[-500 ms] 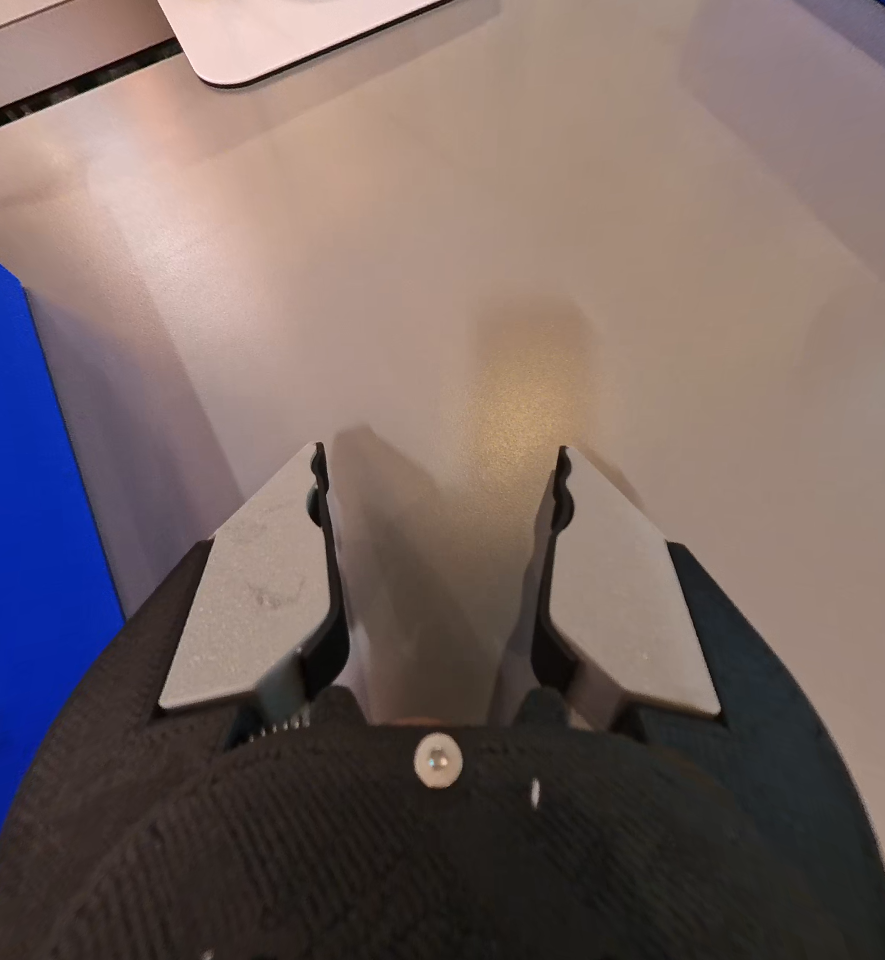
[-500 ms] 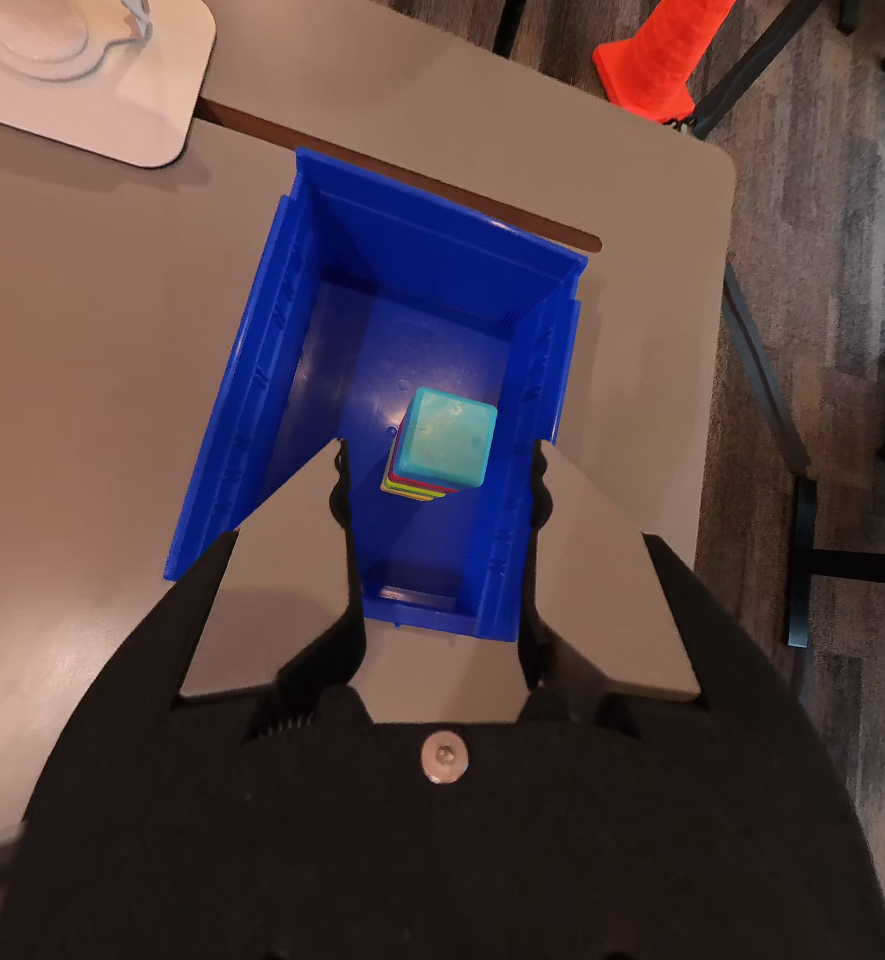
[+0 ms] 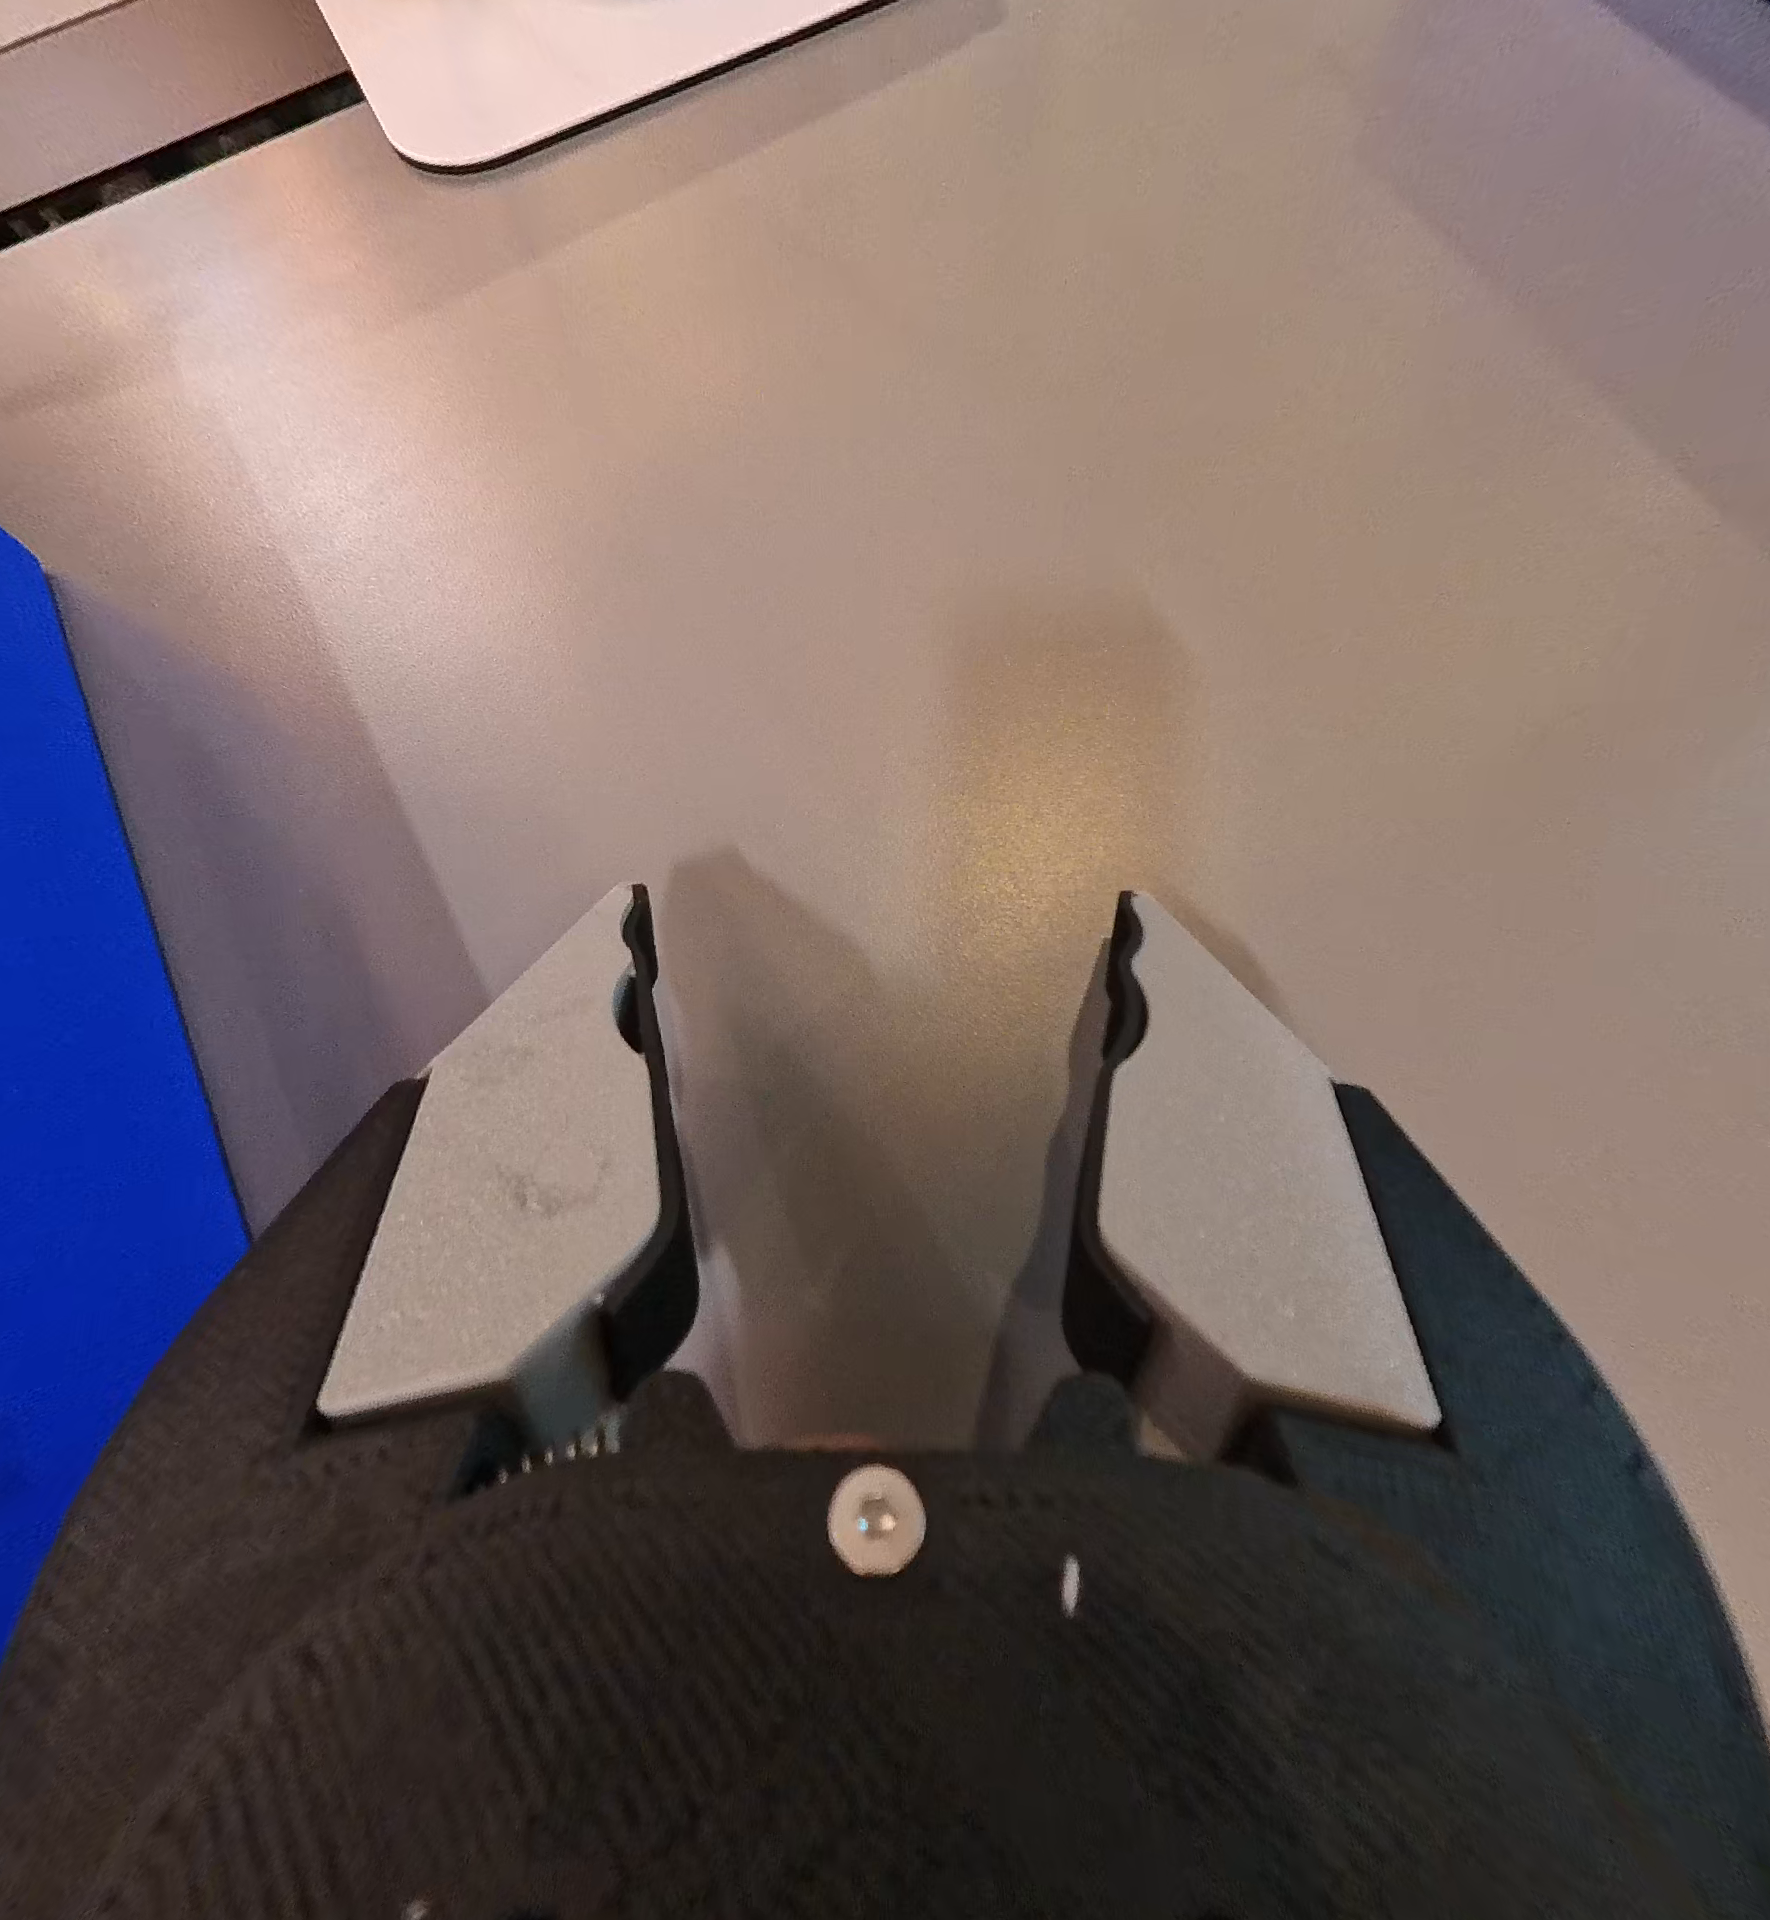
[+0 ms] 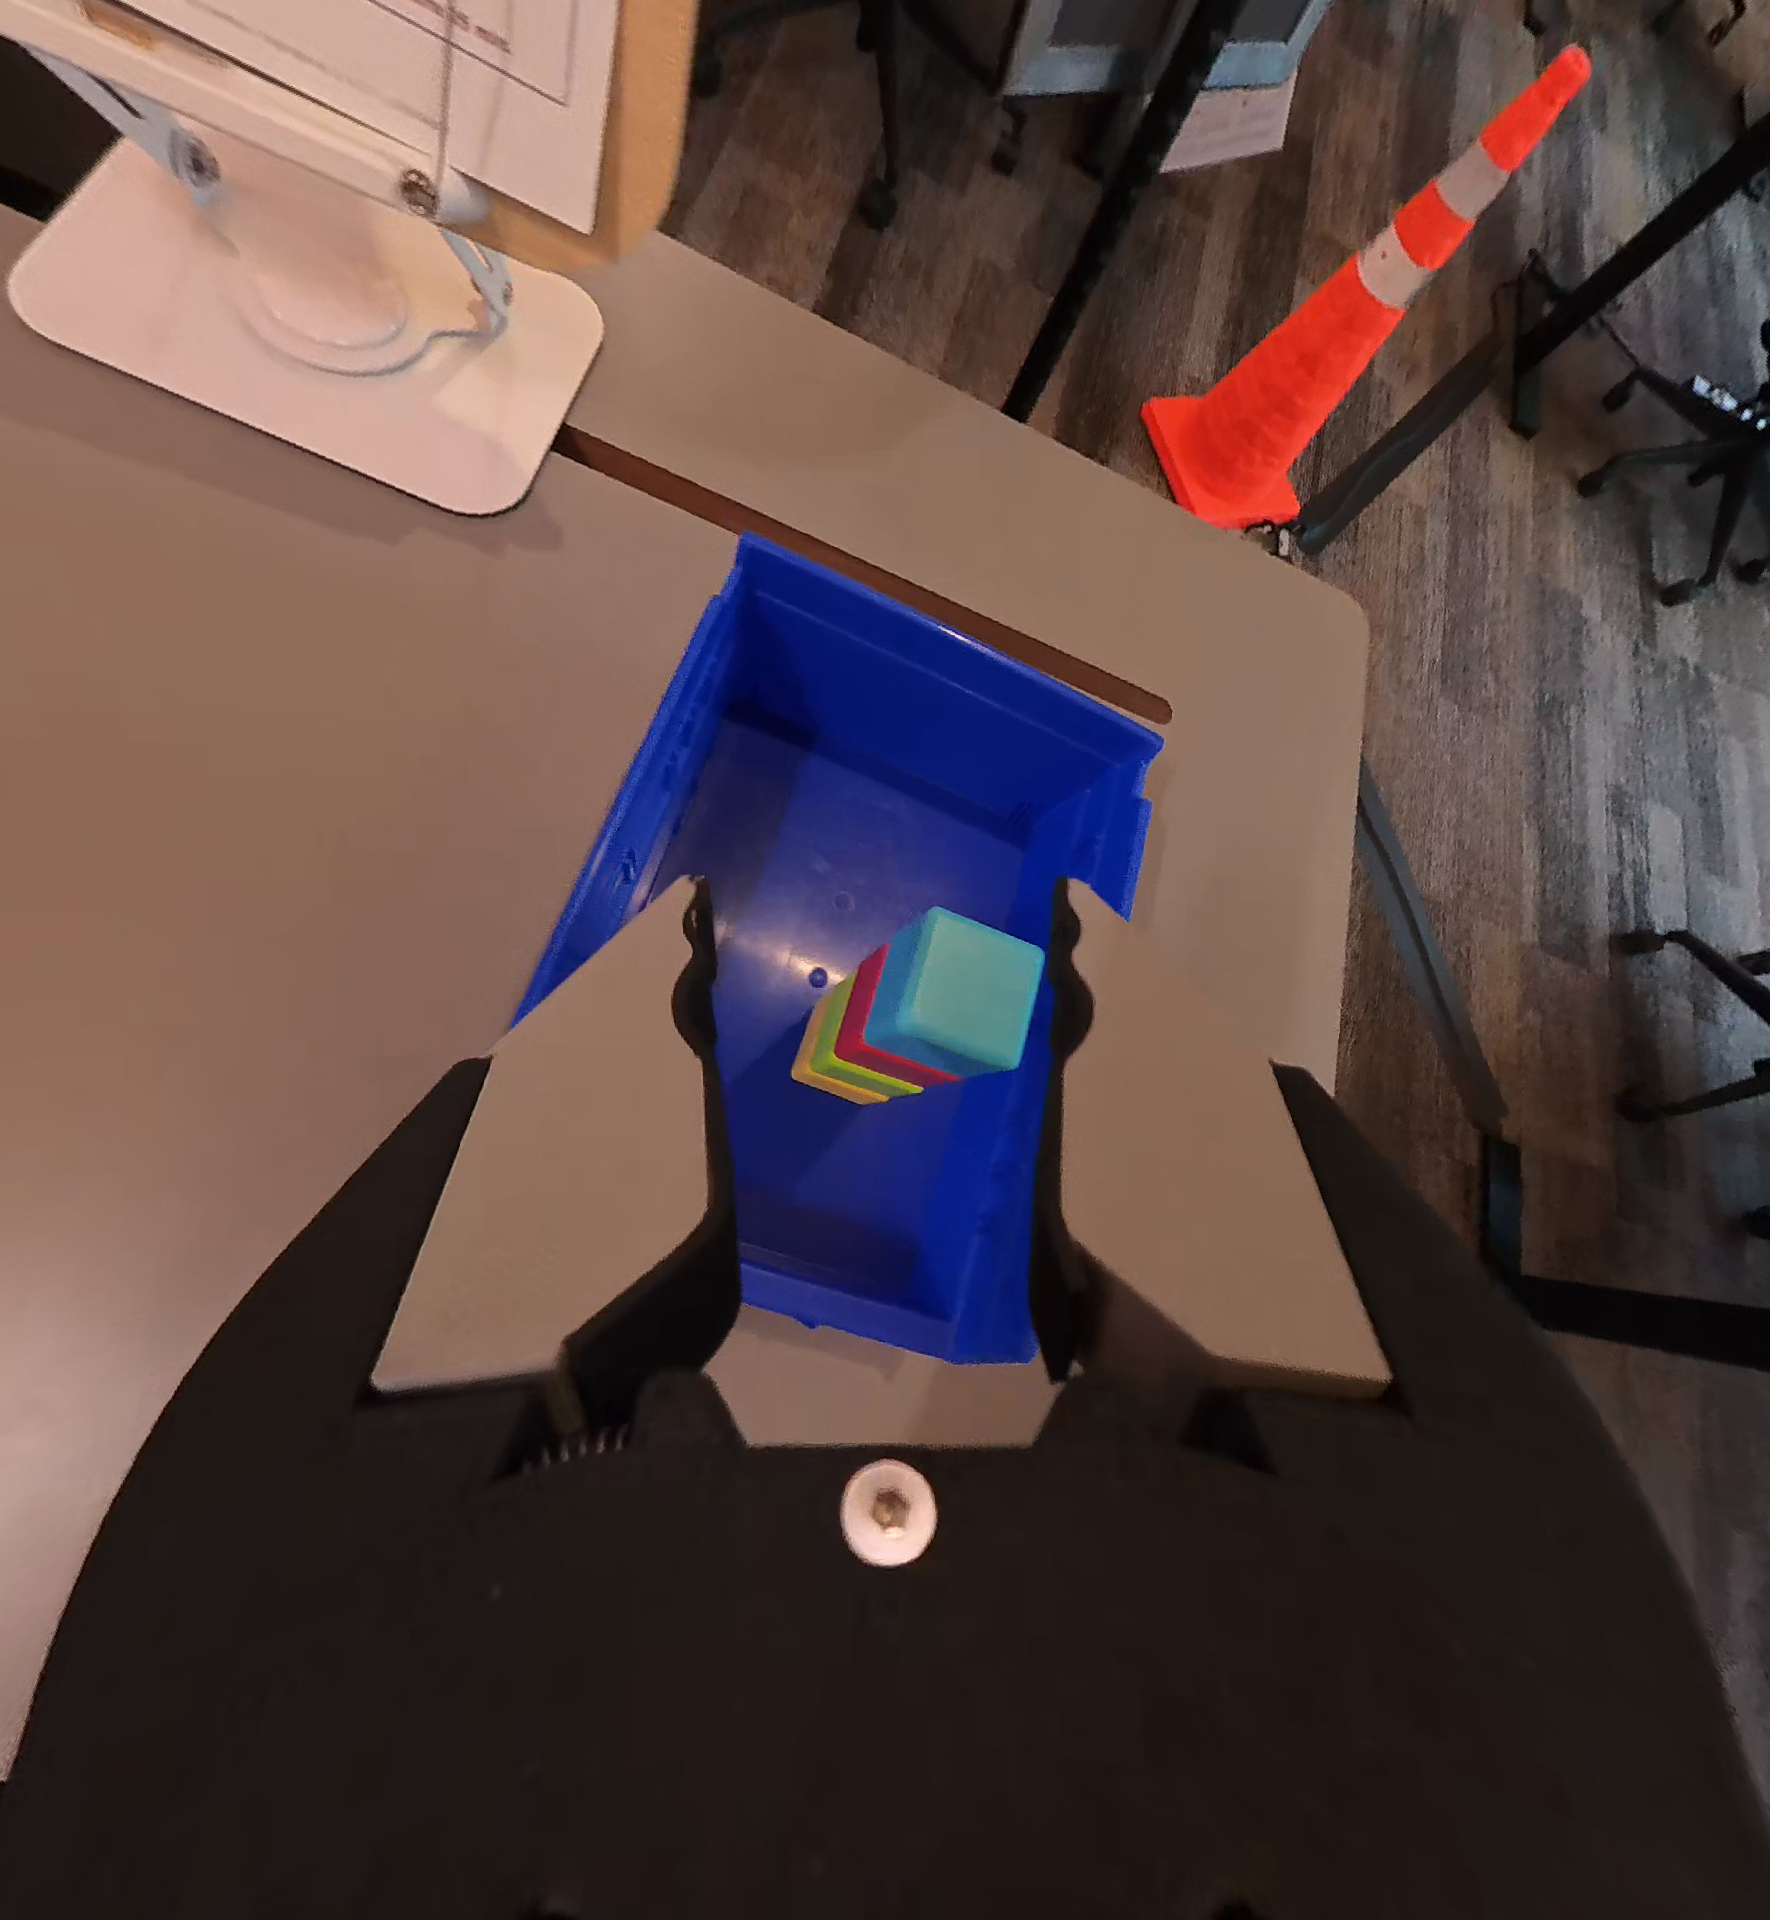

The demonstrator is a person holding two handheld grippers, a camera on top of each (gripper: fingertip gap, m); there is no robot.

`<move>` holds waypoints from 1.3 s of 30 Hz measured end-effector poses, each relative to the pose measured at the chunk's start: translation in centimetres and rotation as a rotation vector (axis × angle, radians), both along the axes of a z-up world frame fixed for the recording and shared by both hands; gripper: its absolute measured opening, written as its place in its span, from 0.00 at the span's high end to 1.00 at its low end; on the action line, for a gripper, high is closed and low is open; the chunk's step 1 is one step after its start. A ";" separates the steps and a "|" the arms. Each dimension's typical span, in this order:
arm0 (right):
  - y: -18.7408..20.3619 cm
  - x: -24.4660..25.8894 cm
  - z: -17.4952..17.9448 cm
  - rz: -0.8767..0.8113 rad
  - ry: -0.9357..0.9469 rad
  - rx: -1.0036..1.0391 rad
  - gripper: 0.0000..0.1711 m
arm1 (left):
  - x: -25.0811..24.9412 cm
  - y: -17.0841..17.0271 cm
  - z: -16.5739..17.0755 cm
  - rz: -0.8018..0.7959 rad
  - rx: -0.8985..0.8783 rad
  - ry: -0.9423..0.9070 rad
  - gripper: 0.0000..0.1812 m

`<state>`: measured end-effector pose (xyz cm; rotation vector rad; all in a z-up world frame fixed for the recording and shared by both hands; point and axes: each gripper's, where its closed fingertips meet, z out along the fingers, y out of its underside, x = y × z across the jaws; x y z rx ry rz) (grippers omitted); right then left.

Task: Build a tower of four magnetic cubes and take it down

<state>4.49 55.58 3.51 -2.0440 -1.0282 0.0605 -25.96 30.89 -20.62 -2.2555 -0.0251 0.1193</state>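
Right gripper (image 4: 876, 914) spread and empty above blue bin (image 4: 922, 665), tower of four cubes (image 4: 917, 1008) upright inside toward 3 o'clock wall; likely light, rigid, slick plastic, best pinched on teal top cube (image 4: 959, 982) across flat opposite sides.

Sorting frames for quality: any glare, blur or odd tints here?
Left wrist view: soft yellowish patch on the table ahead of the left gripper, plus shadows. Right wrist view: small glare spots on the blue bin floor; edges slightly blurred, wide-angle bending.
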 end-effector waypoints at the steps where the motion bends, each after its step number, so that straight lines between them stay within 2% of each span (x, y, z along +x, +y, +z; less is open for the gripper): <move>1: -0.3 -0.3 0.1 0.010 -0.004 0.006 0.63 | 0.0 0.0 0.0 0.000 -0.001 0.000 0.53; 15: -2.2 -3.5 -0.4 0.088 -0.031 0.030 0.64 | 0.0 0.0 0.0 0.001 0.003 -0.004 0.53; 39: -5.1 -7.6 -4.5 0.202 -0.010 -0.028 0.64 | 0.0 0.0 0.0 0.001 -0.001 -0.002 0.53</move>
